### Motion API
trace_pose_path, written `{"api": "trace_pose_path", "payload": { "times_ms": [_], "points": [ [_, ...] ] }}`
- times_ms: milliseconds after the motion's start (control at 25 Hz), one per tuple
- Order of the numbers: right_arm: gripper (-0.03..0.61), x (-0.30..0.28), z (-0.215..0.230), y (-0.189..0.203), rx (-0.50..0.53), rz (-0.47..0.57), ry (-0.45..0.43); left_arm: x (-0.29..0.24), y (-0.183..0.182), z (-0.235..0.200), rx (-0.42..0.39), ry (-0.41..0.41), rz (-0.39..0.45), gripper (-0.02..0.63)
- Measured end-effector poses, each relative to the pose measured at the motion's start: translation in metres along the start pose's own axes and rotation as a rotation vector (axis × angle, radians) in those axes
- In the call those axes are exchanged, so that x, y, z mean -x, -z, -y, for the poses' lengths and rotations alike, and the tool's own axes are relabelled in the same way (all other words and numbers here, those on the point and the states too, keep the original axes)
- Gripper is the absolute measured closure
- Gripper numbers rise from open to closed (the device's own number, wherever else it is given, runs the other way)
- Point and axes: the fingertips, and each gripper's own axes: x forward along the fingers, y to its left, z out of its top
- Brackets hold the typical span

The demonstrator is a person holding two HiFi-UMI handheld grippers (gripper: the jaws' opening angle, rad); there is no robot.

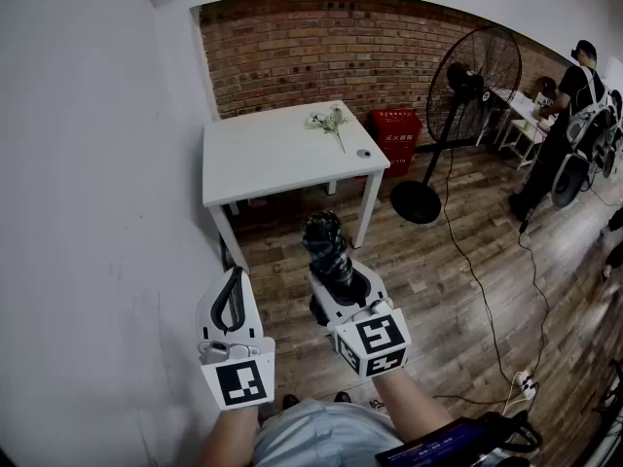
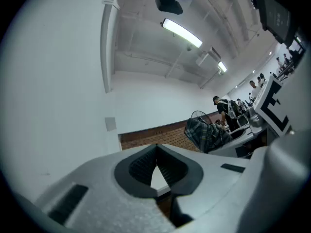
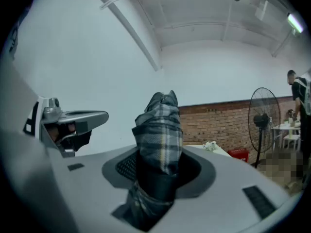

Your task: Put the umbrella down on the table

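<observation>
My right gripper (image 3: 158, 171) has its pads pressed from both sides on the folded plaid umbrella (image 3: 158, 130), clamping it around its lower middle. The umbrella's long axis runs across the jaws, close to upright, with the bunched fabric end on top and leaning a little to one side. In the head view the umbrella (image 1: 326, 246) is foreshortened, its top end toward the camera. It hangs in the air over the wood floor (image 1: 458, 290), short of the white table (image 1: 273, 154) and not touching it.

My left gripper (image 2: 156, 152) is pressed together at the tips with nothing in it; only a narrow sliver of background shows lower down between the pads. In the head view the left gripper (image 1: 236, 278) sits just beside the right gripper (image 1: 341, 285), both pointing forward at much the same height.

The umbrella's bottom end is lost below the jaws in the right gripper view, and the gripper body covers it from above, so I cannot make out the handle. The marker cubes hide my hands; only my forearms (image 1: 414, 407) show, coming in from the bottom edge.

A sprig of flowers (image 1: 329, 121) lies on the far part of the table, against the brick wall (image 1: 321, 47).
</observation>
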Motion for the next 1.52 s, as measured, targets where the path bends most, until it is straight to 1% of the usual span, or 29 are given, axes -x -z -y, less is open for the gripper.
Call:
{"api": "trace_pose_path", "payload": {
  "times_ms": [120,240,480,600,800,1000,1160,1400,1520],
  "points": [
    [0.396,0.0,0.003,0.0,-0.003,0.014,-0.003,-0.003,0.002,0.003,-0.007,0.0,0.008,0.606],
    [0.394,0.007,0.014,0.003,-0.004,0.019,0.005,-0.005,0.004,0.016,-0.011,0.005,0.002,0.606],
    [0.393,0.033,0.059,0.015,-0.027,-0.008,0.028,-0.012,0.007,0.056,-0.043,0.018,-0.054,0.606],
    [0.394,0.038,0.083,0.023,-0.045,-0.025,0.035,-0.022,0.007,0.075,-0.054,0.024,-0.066,0.606],
    [0.393,0.035,0.106,0.035,-0.055,-0.051,0.034,-0.037,0.017,0.089,-0.04,0.019,-0.092,0.606],
    [0.393,0.016,0.125,0.04,-0.05,-0.059,0.034,-0.058,0.034,0.089,-0.037,0.009,-0.111,0.606],
    [0.393,-0.009,0.134,0.046,-0.044,-0.074,0.029,-0.081,0.045,0.08,-0.031,0.001,-0.11,0.606],
    [0.393,-0.073,0.148,0.059,-0.049,-0.102,0.034,-0.135,0.081,0.051,-0.015,0.002,-0.142,0.606],
    [0.393,-0.11,0.155,0.062,-0.053,-0.115,0.04,-0.168,0.094,0.034,-0.011,0.012,-0.141,0.606]
  ]
}}
